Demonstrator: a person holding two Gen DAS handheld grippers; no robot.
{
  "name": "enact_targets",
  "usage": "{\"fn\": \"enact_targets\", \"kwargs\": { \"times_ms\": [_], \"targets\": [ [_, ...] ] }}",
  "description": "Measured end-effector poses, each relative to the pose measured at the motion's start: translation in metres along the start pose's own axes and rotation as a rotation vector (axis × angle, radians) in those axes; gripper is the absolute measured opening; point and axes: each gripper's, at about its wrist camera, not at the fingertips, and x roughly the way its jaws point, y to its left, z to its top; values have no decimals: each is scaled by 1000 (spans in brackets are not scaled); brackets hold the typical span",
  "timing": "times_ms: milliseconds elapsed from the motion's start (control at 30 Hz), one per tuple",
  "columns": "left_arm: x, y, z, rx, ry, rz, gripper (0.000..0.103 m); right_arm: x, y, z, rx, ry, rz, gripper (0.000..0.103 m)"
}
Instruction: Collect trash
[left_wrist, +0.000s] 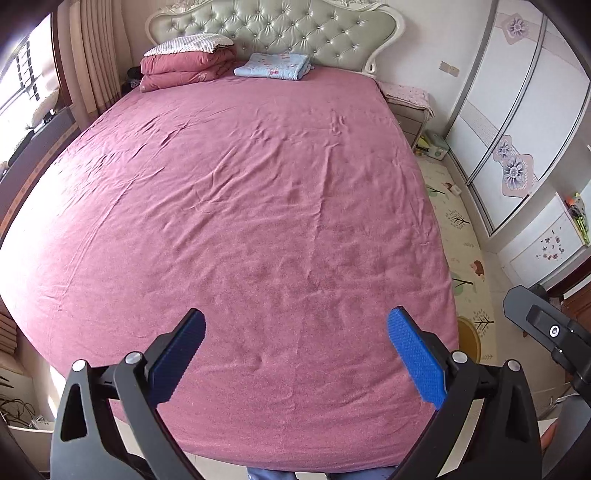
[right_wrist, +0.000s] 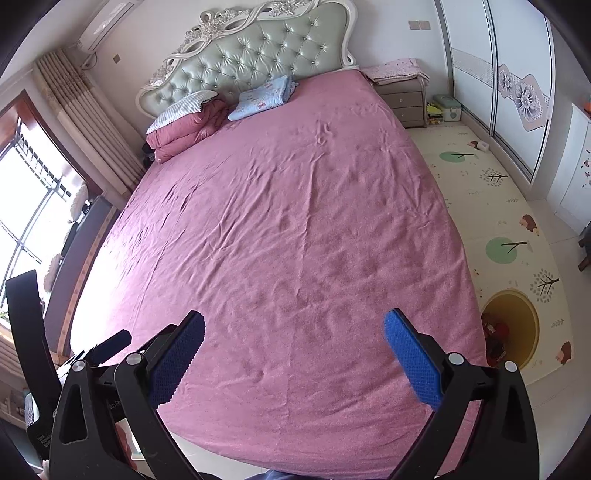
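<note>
Left gripper (left_wrist: 295, 354) agape over pink bed (left_wrist: 240, 192)

Daylight floods in from window (right_wrist: 33, 206) on my left, blown out white. Bedsheet (left_wrist: 240, 221) evenly lit, soft shadows in creases. Strong fisheye bending, black vignette at corners. My near fingers (left_wrist: 177, 354) slightly soft.

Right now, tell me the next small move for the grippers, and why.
Probably swing the right gripper toward the round yellow trash bin on the play mat: both grippers, the left gripper too, are open and empty, and the pink bedsheet shows no trash.
</note>
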Motion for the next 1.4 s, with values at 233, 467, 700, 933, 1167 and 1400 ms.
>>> {"fn": "enact_targets", "kwargs": {
  "times_ms": [233, 467, 700, 933, 1167, 1400],
  "targets": [
    [-5, 5, -3, -13, 3, -47, 99, -6, 7, -4, -16, -8, 20, 94],
    [-7, 6, -4, -18, -1, -30, 99, -12, 3, -6, -2, -28, 5, 94],
    [-9, 5, -5, -16, -5, -16, 99, -16, 1, -7, 10, -41, 3, 94],
    [-13, 4, -6, -13, -15, -13, 99, -15, 2, -8, -6, -36, 23, 94],
    [-15, 1, -6, -3, -27, -7, 99, -16, 5, -7, -23, -30, 33, 94],
    [-14, 1, -6, -4, -25, -7, 99, -16, 6, -7, -31, -29, 33, 94]
  ]
}}
